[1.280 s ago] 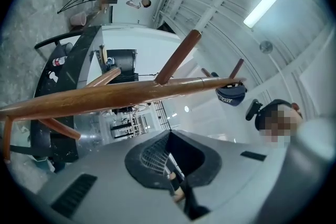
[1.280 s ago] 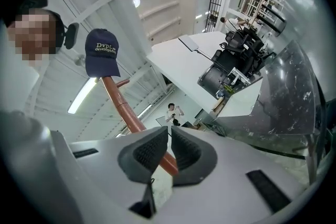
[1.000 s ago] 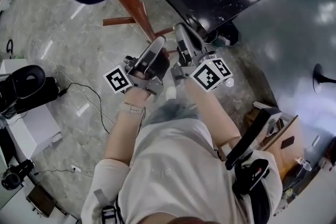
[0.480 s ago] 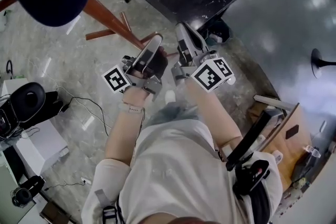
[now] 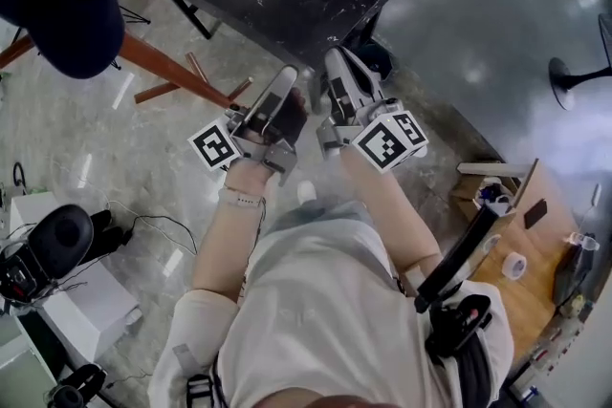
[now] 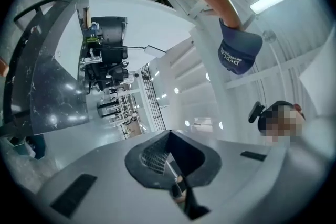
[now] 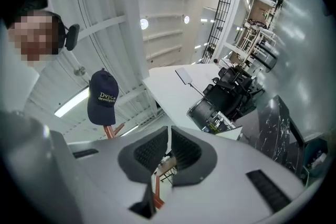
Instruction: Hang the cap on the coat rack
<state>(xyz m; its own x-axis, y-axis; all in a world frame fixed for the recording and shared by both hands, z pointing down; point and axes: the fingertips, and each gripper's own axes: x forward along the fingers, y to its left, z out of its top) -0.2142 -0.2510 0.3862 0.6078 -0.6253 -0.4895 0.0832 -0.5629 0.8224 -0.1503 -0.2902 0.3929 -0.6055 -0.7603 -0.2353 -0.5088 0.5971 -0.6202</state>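
In the head view, my two grippers sit side by side, the left gripper and the right gripper. One navy cap hangs far left on the coat rack, beside one black surface.

In the left gripper view, my jaws are pressed together and empty; the cap hangs at upper right.

In the right gripper view, my jaws are all but together, pinching nothing; the cap is to the left.
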